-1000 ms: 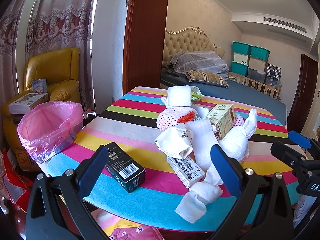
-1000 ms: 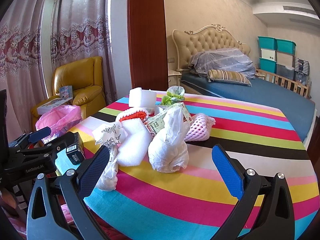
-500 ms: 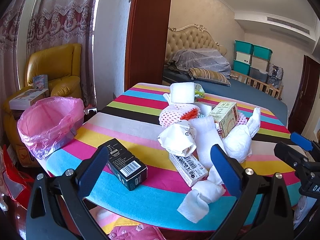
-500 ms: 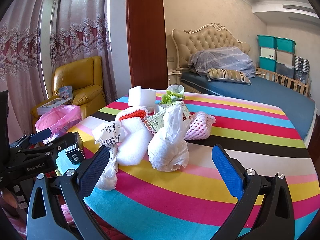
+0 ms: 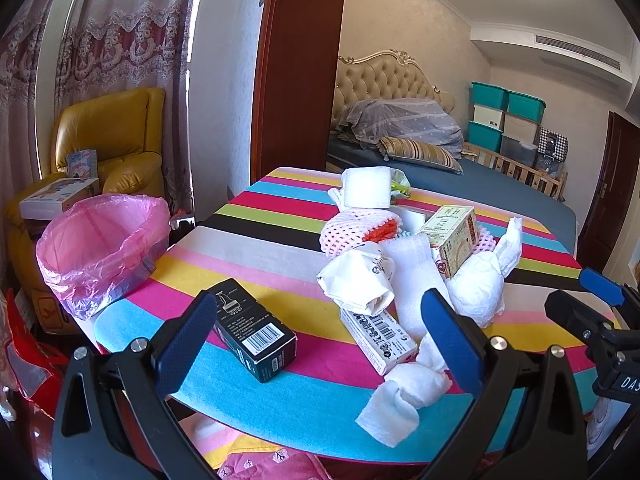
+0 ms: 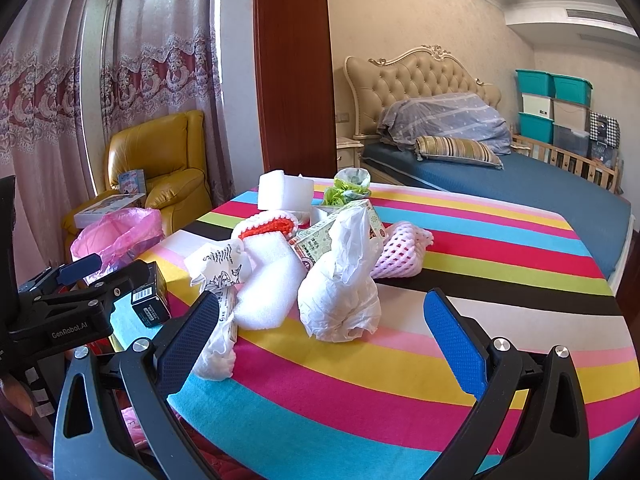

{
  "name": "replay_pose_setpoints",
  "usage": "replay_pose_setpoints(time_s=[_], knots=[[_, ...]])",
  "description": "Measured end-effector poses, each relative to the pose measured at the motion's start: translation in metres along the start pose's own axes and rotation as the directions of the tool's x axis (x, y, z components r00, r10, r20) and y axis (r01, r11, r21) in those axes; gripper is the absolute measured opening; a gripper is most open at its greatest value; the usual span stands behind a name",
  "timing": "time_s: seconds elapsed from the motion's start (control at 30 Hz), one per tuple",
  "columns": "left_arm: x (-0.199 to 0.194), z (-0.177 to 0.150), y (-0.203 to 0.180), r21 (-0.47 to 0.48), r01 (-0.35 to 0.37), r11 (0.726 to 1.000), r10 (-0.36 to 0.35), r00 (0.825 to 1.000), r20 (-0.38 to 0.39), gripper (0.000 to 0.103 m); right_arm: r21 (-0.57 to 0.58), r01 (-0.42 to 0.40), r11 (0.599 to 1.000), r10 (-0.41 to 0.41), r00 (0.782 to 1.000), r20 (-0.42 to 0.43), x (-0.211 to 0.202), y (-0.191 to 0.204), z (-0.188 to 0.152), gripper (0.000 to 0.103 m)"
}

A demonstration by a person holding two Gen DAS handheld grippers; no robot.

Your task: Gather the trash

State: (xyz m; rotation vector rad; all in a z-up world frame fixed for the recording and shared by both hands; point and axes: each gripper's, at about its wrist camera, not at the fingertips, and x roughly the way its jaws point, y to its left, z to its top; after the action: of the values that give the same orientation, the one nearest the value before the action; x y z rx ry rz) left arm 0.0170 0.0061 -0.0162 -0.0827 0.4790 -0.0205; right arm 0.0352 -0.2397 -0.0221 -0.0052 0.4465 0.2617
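Observation:
Trash lies heaped on the striped table (image 5: pixel 248 240): a black box (image 5: pixel 256 330), a long white box (image 5: pixel 378 334), crumpled paper (image 5: pixel 356 276), a twisted tissue (image 5: pixel 404 392), a foam sheet (image 5: pixel 412 268), a tied white bag (image 6: pixel 340 280), a printed carton (image 5: pixel 454 234) and pink fruit netting (image 6: pixel 402 250). A pink-lined bin (image 5: pixel 100 248) stands left of the table. My left gripper (image 5: pixel 316 340) hangs open over the near edge, the black box just ahead of its left finger. My right gripper (image 6: pixel 320 336) is open before the white bag.
A foam block (image 6: pixel 284 192) and a green wrapper (image 6: pixel 348 184) sit at the table's far side. A yellow armchair (image 5: pixel 108 136) holding boxes stands behind the bin. A bed (image 6: pixel 520 184) lies beyond the table, with stacked storage bins (image 6: pixel 556 108) at its far wall.
Both grippers have crept slightly forward toward the trash pile, so the objects look a little nearer. Both stay open and nothing on the table has moved.

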Motion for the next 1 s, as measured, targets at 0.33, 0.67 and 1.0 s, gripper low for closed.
replay_pose_setpoints(time_s=[0.33,0.67,1.0], knots=[[0.002,0.006,0.013,-0.042,-0.012,0.999,0.012,1.0,-0.003,0.099,0.0,-0.004,1.0,0.004,1.0,-0.006,0.003,0.003,-0.002,0.096],[0.028,0.019,0.109,-0.183,-0.022,0.983,0.005,0.996,-0.094,0.098,-0.066,-0.063,0.996,0.057,0.995,-0.082,0.036,0.031,-0.002,0.096],[0.034,-0.009,0.123,-0.075,-0.004,0.997,-0.009,0.985,-0.174,0.091,-0.138,-0.23,0.963,0.189,0.948,-0.256,0.064,0.072,-0.02,0.081]])
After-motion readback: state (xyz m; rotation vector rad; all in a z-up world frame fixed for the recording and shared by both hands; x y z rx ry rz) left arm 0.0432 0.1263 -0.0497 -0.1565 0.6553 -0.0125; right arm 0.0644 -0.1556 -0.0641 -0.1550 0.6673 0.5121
